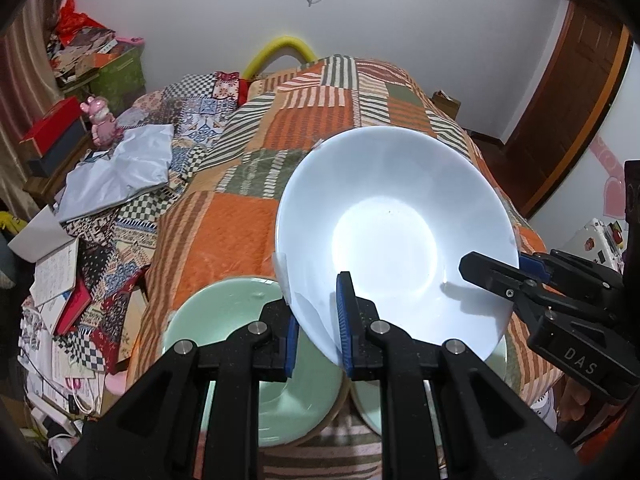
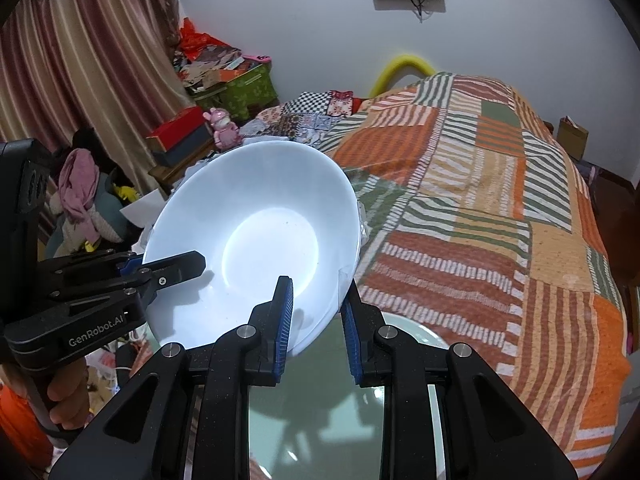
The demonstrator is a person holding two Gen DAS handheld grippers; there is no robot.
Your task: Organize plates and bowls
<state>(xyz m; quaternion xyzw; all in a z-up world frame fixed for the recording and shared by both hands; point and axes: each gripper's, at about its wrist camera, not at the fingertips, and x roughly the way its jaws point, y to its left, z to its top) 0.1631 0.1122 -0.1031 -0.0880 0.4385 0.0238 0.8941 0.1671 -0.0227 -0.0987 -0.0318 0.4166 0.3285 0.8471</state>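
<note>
Left tongs (image 1: 318,330): clamped the white bowl (image 1: 394,236) at its near rim.
Right tongs (image 2: 318,330): gripped the opposite rim.
White bowl: tilted above green plates (image 1: 236,332) on the bed (image 1: 224,216).

Bright overhead glare whitens the bowl (image 1: 394,236); fisheye edges darken.

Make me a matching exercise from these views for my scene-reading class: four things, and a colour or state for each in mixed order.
Things:
1. bowl
2. plate
3. toy figure
4. foam tube

Colour or state:
A. yellow, arched at the wall
B. pale green, lying below the claws
C. white, tilted, gripped at its rim by both claws
D. pink, standing upright

Pairs: 1-C, 2-B, 3-D, 4-A
</note>
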